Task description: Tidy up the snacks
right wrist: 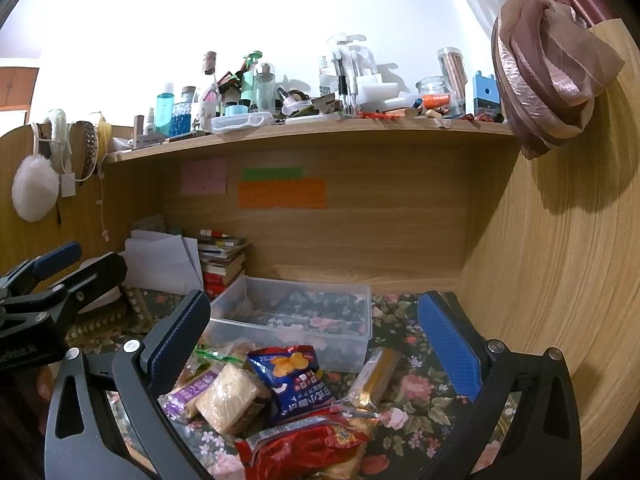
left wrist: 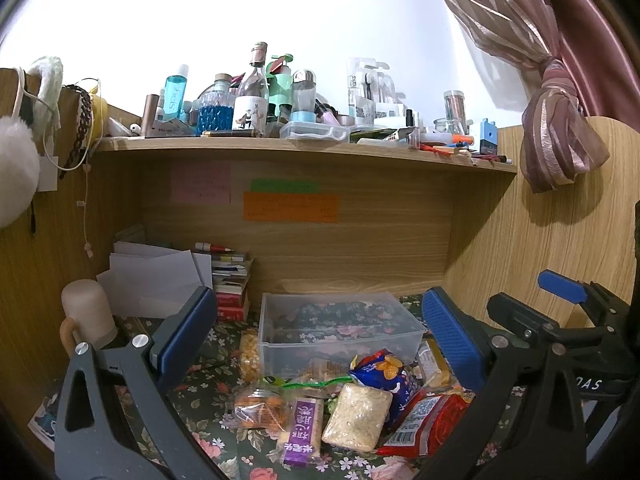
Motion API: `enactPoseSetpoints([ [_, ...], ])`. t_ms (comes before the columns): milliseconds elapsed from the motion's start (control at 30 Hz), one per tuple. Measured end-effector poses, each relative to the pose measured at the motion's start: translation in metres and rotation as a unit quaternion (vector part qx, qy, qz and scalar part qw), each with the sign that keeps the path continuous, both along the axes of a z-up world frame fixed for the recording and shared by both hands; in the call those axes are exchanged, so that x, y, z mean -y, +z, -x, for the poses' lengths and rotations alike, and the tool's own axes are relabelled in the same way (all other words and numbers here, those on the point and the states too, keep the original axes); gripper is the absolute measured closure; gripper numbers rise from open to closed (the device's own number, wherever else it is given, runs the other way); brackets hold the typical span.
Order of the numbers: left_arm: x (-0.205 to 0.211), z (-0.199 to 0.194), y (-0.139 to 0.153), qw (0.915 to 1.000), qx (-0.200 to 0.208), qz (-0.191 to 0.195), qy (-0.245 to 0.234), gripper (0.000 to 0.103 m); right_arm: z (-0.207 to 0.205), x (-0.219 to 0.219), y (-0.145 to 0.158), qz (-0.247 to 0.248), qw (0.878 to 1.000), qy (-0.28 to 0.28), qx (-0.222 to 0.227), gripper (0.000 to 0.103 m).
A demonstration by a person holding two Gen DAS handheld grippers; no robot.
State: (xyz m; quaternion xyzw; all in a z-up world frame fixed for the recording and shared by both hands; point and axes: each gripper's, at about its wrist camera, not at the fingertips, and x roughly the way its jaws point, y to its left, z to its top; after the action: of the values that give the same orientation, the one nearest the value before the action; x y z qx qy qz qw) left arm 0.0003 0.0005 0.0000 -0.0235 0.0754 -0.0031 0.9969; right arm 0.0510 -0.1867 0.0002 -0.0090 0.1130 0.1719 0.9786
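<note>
Clear plastic box sits empty on the table, snack packets piled before it; left gripper and right gripper both gape wide, holding nothing.

Legible text: Chinese characters, "米老头" among them, on the purple snack packet; Japanese print on the blue chip bag; a barcode on the red packet at 3 o'clock of the purple one. Sticky-note writing is illegible.

Both wrist views look forward, close over the snack pile, sharing the clear bin.
</note>
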Motion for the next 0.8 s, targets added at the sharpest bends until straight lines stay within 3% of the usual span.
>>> enactPoseSetpoints([
  [800, 0.0003, -0.0059, -0.0029, 1.0, -0.005, 0.003, -0.003, 0.0, 0.0072, 0.0009, 0.0023, -0.004, 1.0, 0.001, 0.01, 0.0],
])
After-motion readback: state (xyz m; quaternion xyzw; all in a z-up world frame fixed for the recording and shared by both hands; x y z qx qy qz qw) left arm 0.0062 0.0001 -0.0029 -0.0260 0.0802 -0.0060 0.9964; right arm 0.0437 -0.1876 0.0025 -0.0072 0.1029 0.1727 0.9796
